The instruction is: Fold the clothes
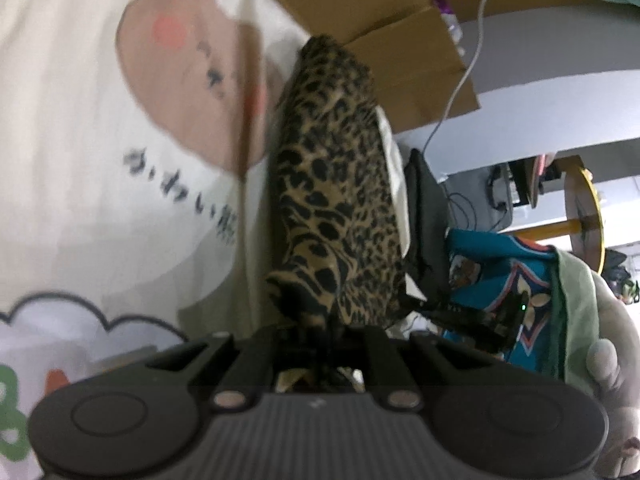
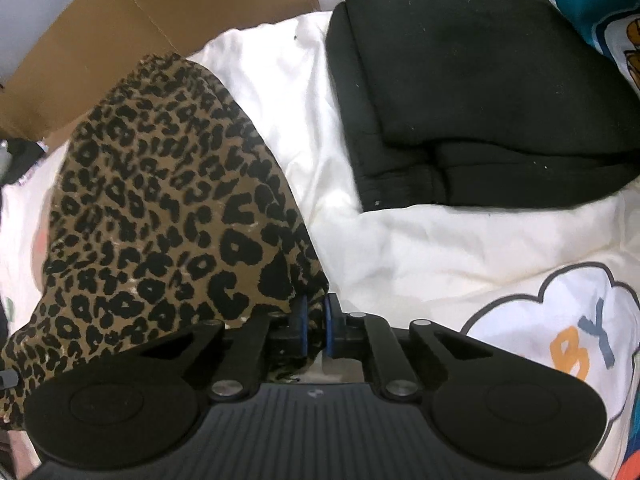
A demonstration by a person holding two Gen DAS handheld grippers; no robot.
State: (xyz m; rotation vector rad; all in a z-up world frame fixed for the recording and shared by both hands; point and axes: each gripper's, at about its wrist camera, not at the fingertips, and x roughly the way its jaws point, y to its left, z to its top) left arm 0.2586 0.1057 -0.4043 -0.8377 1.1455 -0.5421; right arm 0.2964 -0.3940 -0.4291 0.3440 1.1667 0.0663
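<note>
A leopard-print garment (image 1: 336, 184) stretches away from my left gripper (image 1: 326, 338), which is shut on its near edge. The same leopard-print garment (image 2: 168, 216) fills the left half of the right wrist view, and my right gripper (image 2: 315, 320) is shut on a fold of it between the blue pads (image 2: 330, 322). The garment hangs over a white printed bedsheet (image 1: 72, 184), also seen as the white bedsheet (image 2: 400, 248) under the right gripper.
A folded black garment (image 2: 480, 92) lies on the sheet at the upper right. A cardboard box (image 2: 120, 28) stands behind the leopard cloth. A teal patterned cloth (image 1: 500, 280) and a dark bag (image 1: 426, 200) lie to the right; a plush toy (image 1: 616, 384) sits at the right edge.
</note>
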